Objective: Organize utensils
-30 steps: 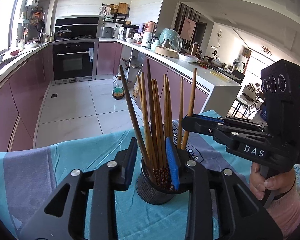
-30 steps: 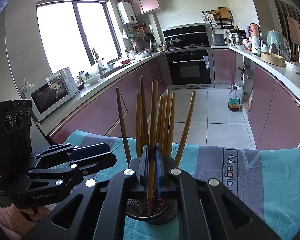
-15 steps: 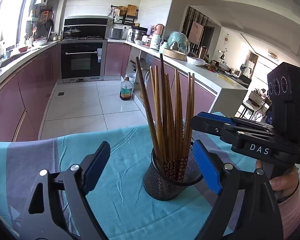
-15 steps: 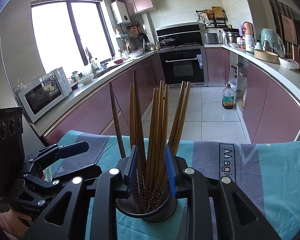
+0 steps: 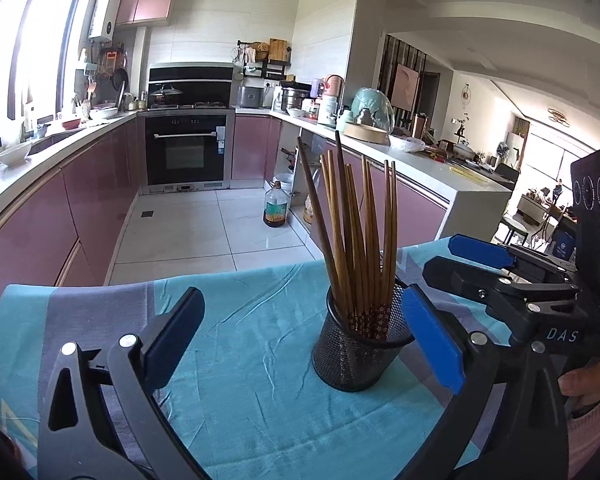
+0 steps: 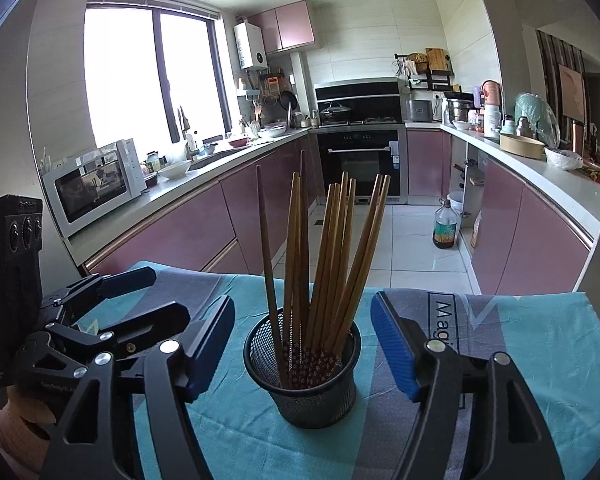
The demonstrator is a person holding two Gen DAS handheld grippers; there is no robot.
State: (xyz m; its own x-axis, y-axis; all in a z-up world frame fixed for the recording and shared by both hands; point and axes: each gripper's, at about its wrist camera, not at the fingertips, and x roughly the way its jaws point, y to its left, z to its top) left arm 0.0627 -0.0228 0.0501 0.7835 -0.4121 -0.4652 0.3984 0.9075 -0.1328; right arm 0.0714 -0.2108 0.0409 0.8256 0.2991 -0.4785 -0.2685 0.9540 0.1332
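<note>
A black mesh cup (image 5: 356, 356) stands upright on the cloth with several brown chopsticks (image 5: 356, 240) in it, tips up. My left gripper (image 5: 302, 298) sits a little short of the cup. Its jaws are opening wide and nothing is between the blue pads (image 5: 432, 340). In the right wrist view the same cup (image 6: 304, 380) and chopsticks (image 6: 328, 256) stand just ahead of my right gripper (image 6: 302, 302). Its jaws are also opening and the pads touch nothing. Each gripper shows in the other's view: the right gripper (image 5: 456, 262) beside the cup, the left gripper (image 6: 160, 294) at far left.
A teal and grey cloth (image 5: 240, 340) covers the table, whose far edge drops to the tiled kitchen floor. An oil bottle (image 5: 275, 210) stands on that floor. Purple cabinets, an oven and a microwave (image 6: 96, 184) line the room. A person's hand (image 5: 584, 380) holds the right gripper.
The right gripper let go of the chopstick it was shut on, and it now stands in the cup. Both grippers opened wide and drew back from the cup.
</note>
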